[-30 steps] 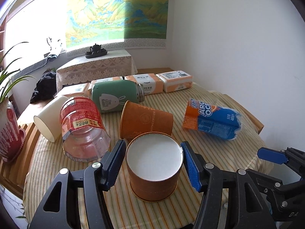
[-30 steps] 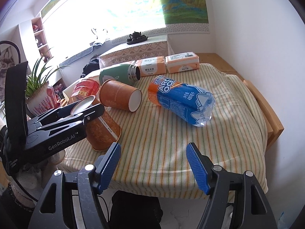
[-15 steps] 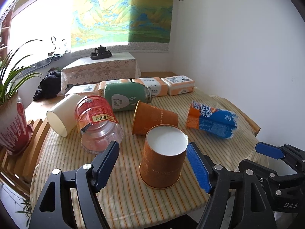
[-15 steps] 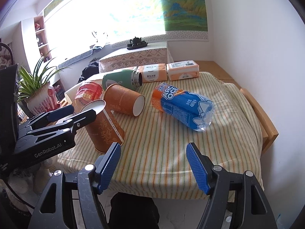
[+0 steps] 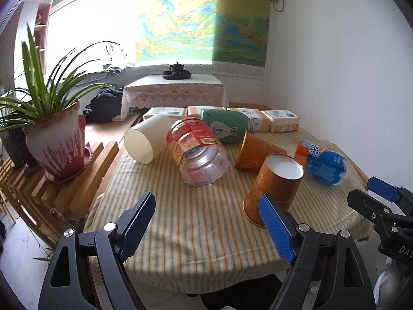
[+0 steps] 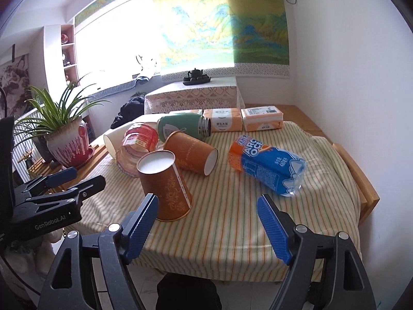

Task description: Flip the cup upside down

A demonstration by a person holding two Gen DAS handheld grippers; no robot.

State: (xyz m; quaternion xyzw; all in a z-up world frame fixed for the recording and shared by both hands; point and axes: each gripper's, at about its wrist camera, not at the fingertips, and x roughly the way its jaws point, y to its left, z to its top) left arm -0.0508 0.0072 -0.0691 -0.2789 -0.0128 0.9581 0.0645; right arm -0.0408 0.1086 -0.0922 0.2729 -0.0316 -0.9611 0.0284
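An orange paper cup [image 5: 274, 184] stands upside down on the striped tablecloth, white base up; it also shows in the right wrist view [image 6: 165, 184]. My left gripper [image 5: 206, 226] is open and empty, pulled back over the table's front edge, with the cup just beyond its right finger. My right gripper [image 6: 207, 228] is open and empty at the front edge, the cup ahead of its left finger. A second orange cup [image 6: 191, 156] lies on its side behind it.
A clear plastic jar with a red label [image 5: 197, 152], a white paper cup [image 5: 147, 142], a green flask [image 5: 224, 128] and a blue-orange bottle [image 6: 267, 165] lie on the table. Tissue packs [image 6: 262, 118] sit at the back. A potted plant [image 5: 56, 139] stands on a slatted shelf at left.
My left gripper has let go of the upside-down cup and drawn back and left toward the table's front edge. The right gripper has drawn back a little.
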